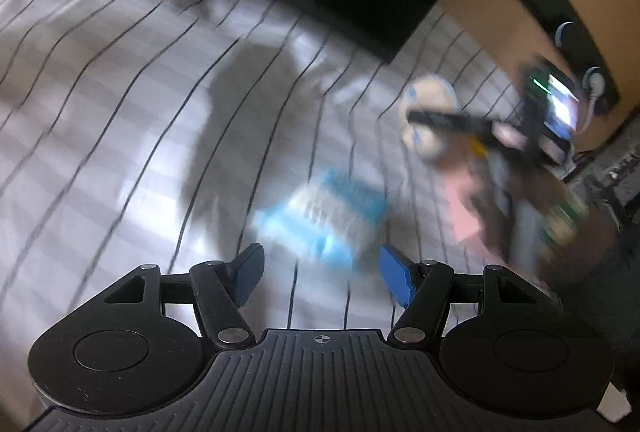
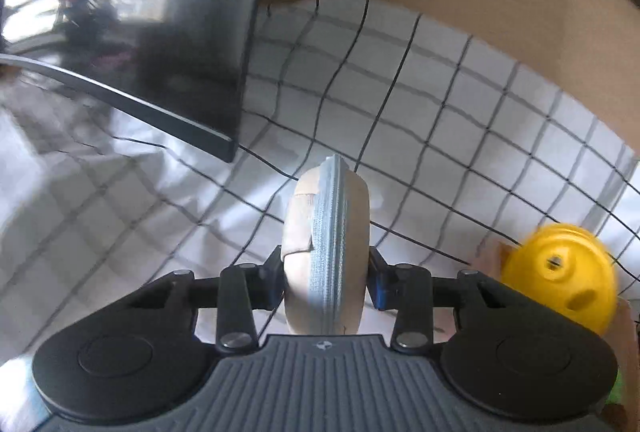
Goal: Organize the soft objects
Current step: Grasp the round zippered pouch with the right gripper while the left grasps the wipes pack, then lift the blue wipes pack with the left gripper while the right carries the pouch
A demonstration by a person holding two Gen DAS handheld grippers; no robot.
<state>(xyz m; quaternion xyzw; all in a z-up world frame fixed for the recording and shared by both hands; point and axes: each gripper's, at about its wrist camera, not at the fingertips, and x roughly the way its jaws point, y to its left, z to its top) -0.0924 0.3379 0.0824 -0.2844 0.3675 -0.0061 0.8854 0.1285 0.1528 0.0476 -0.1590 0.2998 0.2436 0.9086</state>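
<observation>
the right gripper (image 2: 326, 280) fingers clamp the beige zippered pouch (image 2: 326, 252) edge-up, while the left gripper (image 1: 320, 272) fingers stand apart just short of the blue-and-white packet (image 1: 320, 216).

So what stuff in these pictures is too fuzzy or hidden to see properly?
- Left wrist view: the blue and white packet is motion-blurred; its print is unreadable.
- Left wrist view: the right gripper is smeared, so its fingers and the pouch blend together.
- Right wrist view: the beige zip pouch hides the fingers gripping it.
- Right wrist view: the yellow ball is blurred, partly behind the gripper body.
</observation>
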